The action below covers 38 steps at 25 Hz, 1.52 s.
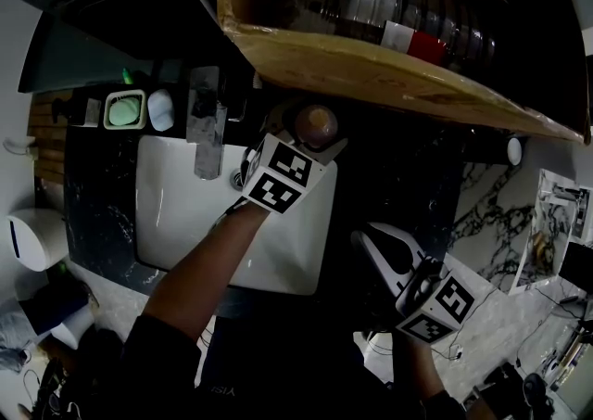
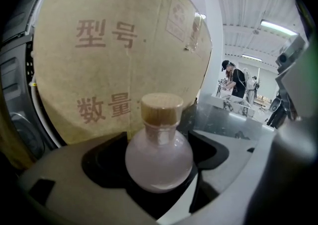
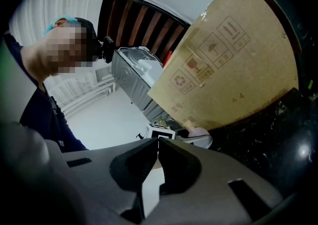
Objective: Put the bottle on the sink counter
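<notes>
A round frosted pink bottle (image 1: 317, 123) with a wooden cap sits between the jaws of my left gripper (image 1: 296, 140), which is shut on its belly. It hangs at the back right corner of the white sink (image 1: 176, 214), just below the edge of a cardboard box (image 1: 371, 70). In the left gripper view the bottle (image 2: 159, 159) stands upright in the left gripper (image 2: 157, 153), with the box (image 2: 114, 55) right behind it. Whether it touches the counter is hidden. My right gripper (image 1: 375, 242) is shut and empty over the dark counter (image 1: 398, 177). In the right gripper view the right gripper (image 3: 158, 144) points at the bottle (image 3: 199, 132).
Several large bottles (image 1: 408, 19) lie in the open box. A chrome faucet (image 1: 206, 131), a green soap dish (image 1: 123, 110) and a white cup (image 1: 161, 110) stand behind the sink. A white dispenser (image 1: 32, 237) is at the far left, and marble tiles (image 1: 491, 223) at the right.
</notes>
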{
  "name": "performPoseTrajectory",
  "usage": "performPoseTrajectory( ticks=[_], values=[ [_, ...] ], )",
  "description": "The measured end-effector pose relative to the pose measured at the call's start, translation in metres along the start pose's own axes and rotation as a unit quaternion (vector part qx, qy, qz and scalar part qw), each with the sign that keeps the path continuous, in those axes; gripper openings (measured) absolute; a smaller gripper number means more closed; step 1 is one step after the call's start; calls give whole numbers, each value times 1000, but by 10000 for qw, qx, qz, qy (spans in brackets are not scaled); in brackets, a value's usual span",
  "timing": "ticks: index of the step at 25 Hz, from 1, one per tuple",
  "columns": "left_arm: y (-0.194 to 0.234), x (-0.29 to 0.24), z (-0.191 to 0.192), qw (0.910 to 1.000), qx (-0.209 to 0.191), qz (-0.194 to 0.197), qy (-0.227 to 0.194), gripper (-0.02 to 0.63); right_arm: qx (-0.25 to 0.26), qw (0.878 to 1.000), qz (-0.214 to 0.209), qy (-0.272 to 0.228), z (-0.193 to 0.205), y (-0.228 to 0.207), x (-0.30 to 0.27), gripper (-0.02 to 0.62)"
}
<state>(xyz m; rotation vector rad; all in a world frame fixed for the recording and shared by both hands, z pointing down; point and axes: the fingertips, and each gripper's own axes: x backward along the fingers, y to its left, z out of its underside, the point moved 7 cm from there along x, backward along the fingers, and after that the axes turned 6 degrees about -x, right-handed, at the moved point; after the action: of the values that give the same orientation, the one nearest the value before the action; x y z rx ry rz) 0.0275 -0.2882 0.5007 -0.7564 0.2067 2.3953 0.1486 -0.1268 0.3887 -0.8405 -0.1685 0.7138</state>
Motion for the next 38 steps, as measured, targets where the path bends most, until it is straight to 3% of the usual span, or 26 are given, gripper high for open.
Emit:
performPoseTrajectory(
  ticks=[9, 38],
  values=[
    [-3, -1, 2, 9998, -193, -42, 37, 387, 7, 10000, 12, 16, 0, 2, 0, 28],
    [-3, 6, 0, 9996, -270, 38, 36, 390, 125, 9999, -43, -20, 5, 26, 4, 28]
  ],
)
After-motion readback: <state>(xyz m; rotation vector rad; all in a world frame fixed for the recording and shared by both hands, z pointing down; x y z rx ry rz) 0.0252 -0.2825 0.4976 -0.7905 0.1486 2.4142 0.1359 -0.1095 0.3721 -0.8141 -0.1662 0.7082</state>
